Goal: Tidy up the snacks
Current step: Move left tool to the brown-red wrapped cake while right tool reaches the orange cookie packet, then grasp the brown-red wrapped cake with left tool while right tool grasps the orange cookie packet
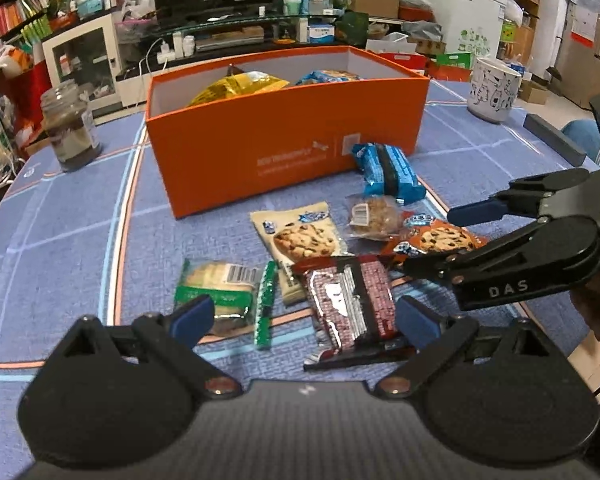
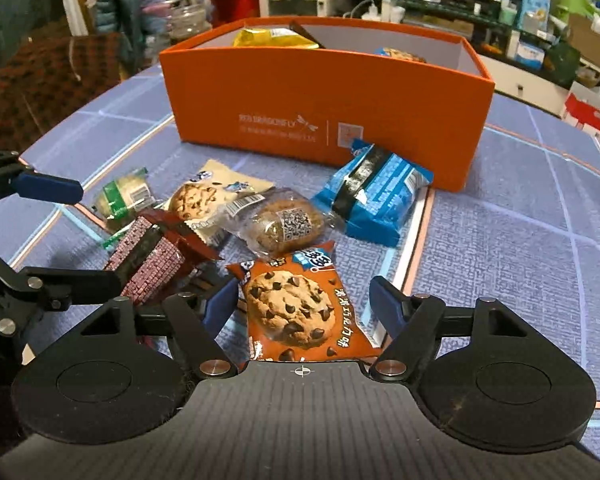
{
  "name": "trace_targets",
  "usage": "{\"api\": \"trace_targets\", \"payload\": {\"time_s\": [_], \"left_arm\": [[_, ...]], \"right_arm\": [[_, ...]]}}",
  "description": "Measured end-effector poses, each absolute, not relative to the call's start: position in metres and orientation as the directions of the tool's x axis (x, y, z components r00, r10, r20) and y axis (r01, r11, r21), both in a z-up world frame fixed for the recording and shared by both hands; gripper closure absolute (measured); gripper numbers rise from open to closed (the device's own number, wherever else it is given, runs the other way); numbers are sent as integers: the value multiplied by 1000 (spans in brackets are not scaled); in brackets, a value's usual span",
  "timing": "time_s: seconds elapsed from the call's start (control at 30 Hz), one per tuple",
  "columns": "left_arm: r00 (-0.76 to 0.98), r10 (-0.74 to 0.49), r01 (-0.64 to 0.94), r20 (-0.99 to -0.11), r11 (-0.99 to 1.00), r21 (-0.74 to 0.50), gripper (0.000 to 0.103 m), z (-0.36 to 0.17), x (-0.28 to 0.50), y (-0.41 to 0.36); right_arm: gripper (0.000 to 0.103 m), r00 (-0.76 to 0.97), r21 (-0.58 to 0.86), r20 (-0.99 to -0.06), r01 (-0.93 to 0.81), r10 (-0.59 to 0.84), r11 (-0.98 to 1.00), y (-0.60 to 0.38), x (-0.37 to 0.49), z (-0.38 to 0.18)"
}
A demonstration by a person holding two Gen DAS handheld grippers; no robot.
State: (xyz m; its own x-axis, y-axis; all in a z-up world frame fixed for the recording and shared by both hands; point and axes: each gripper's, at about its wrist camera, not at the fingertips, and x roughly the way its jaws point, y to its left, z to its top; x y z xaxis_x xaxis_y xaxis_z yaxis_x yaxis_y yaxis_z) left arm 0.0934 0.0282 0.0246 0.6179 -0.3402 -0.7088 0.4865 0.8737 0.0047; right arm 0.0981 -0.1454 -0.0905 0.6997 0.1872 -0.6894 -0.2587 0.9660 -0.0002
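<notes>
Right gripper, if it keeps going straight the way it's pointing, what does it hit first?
Most likely the orange cookie packet, which lies between the right gripper's open fingers. Beyond it sits the clear-wrapped cookie, though depth is hard to judge.

Snack packs loose on the bench: six by my count.
Chocolate-chip cookie packs: two, one cream [image 1: 298, 236] and one orange [image 2: 296, 308].
Blue packs: one [image 2: 374, 196], just beside the box.
Clear-wrapped round cakes: one [image 2: 284, 222].
Green-wrapped pastries: one [image 1: 220, 294].
Dark red brick-print packs: one [image 1: 350, 300].
Orange boxes: one [image 1: 284, 148].
Packs I can see inside the box: two, a yellow bag [image 1: 240, 86] and a blue-edged pack [image 1: 328, 76]; can't tell what's underneath.
Glass jars: one [image 1: 70, 126].
Mugs: one [image 1: 492, 90].
My tools: two, left [image 1: 306, 318] and right [image 2: 304, 300].
</notes>
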Motion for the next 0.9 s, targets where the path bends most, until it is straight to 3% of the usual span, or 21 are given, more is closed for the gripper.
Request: {"api": "trace_targets", "payload": {"time_s": [0.27,0.53,0.9], "left_arm": [[636,-309,448,-707,894,12,7,21,93,34],[654,-309,428,-690,904,1,7,23,93,28],[633,-353,422,-689,903,-74,7,21,96,3]], "right_arm": [[45,689,-23,-705,-263,171,965,-145,105,-97],[63,688,-29,-710,-237,147,971,-154,100,-94],[64,676,-30,-731,-168,94,985,-166,92,-91]]}}
